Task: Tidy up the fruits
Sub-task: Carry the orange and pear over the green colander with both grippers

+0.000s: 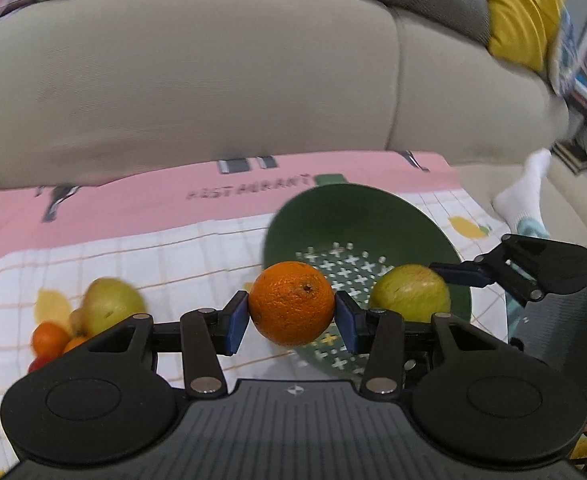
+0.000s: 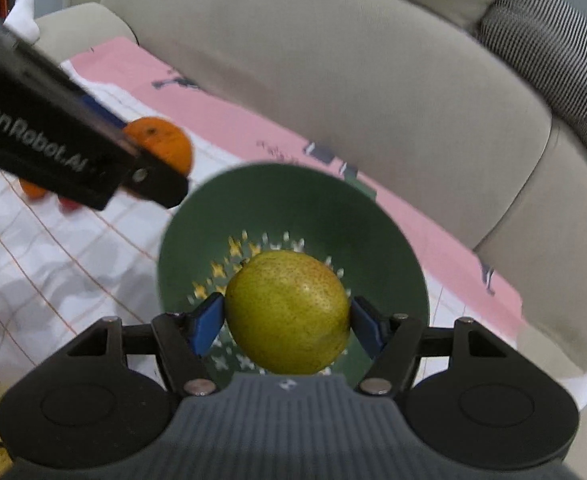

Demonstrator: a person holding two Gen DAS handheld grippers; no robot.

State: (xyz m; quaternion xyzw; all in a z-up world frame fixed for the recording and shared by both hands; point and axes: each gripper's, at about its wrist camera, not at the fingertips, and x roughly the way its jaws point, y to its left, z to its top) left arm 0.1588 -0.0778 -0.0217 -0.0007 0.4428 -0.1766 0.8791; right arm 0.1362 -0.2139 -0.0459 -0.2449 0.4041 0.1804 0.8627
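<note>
A: What does the left tool (image 1: 292, 316) have?

B: Its blue pads are clamped on an orange (image 1: 292, 303), one on each side, with the fruit held at the near left edge of the green colander (image 1: 357, 208). In the right wrist view the same orange (image 2: 161, 142) sits left of the colander (image 2: 293, 196), past its rim.

A: And the right tool (image 2: 287, 320)?

B: Closed on a yellow-green pear (image 2: 288, 312), pads pressed to both flanks, held above the perforated bottom of the colander. From the left wrist view that pear (image 1: 411, 298) is over the colander's right half.

A: Any writing?

B: The black body of the left tool, crossing the right wrist view, reads "GenRobot.AI" in white. The pink band of the cloth (image 1: 133, 200) carries blurred dark letters that look like "RESTAURANT". The rest of the cloth is white with a thin orange grid and printed lemons.

A: Other fruit?

B: A loose pile (image 1: 81, 324) lies on the cloth to the left: another pear, small oranges and something red, partly hidden by the tool. A beige sofa (image 1: 213, 60) is behind, with a yellow cushion (image 1: 521, 4) at the far right.
</note>
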